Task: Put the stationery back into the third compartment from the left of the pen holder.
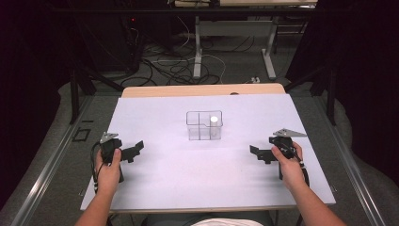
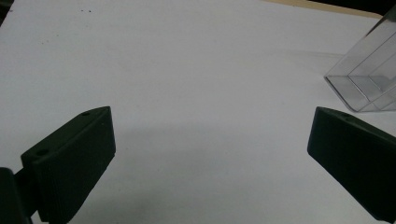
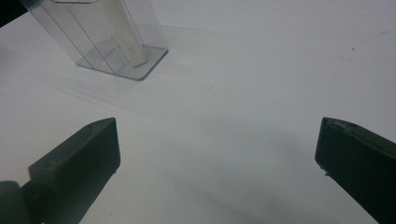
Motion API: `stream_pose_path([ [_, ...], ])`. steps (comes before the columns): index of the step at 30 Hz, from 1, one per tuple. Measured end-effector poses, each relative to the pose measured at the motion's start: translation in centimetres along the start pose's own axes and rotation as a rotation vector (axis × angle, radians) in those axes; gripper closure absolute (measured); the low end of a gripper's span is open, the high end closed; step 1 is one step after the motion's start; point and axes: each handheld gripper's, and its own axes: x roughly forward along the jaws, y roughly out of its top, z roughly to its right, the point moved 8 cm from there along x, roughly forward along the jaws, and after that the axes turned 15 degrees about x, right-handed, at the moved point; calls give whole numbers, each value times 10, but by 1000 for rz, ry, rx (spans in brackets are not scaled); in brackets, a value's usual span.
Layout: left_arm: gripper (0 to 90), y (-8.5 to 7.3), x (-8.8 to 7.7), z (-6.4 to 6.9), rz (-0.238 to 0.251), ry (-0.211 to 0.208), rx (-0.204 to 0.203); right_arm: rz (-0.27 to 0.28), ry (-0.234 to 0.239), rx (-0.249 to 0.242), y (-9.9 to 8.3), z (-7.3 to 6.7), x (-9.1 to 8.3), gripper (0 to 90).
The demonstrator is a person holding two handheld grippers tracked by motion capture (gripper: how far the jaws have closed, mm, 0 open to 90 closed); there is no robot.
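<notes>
A clear plastic box [image 1: 204, 125] with inner dividers stands at the middle of the white table [image 1: 188, 179]. A white cylinder [image 1: 214, 125] stands upright in its right compartment. My left gripper [image 1: 133, 150] rests open near the table's left edge, well left of the box, with nothing between its jaws. My right gripper [image 1: 260, 154] is open at the right side, also empty. The left gripper view has the box [image 2: 369, 79] at its right edge, beyond the wide-apart jaws of the left gripper [image 2: 210, 154]. In the right gripper view the box [image 3: 107, 37] and the cylinder [image 3: 128, 39] lie upper left, beyond the right gripper [image 3: 217, 163].
The table's wooden back edge [image 1: 202, 89] shows behind the white surface. Beyond it are desk legs [image 1: 197, 47] and cables [image 1: 164, 66] on the floor. Metal rails [image 1: 47, 160] run along both sides of the table.
</notes>
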Motion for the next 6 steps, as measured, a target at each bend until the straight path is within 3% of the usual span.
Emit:
stream_pose_path([
  [6,13,-1,-1,-1,-9,3,7,2,-1,3,0,1,-1,0],
])
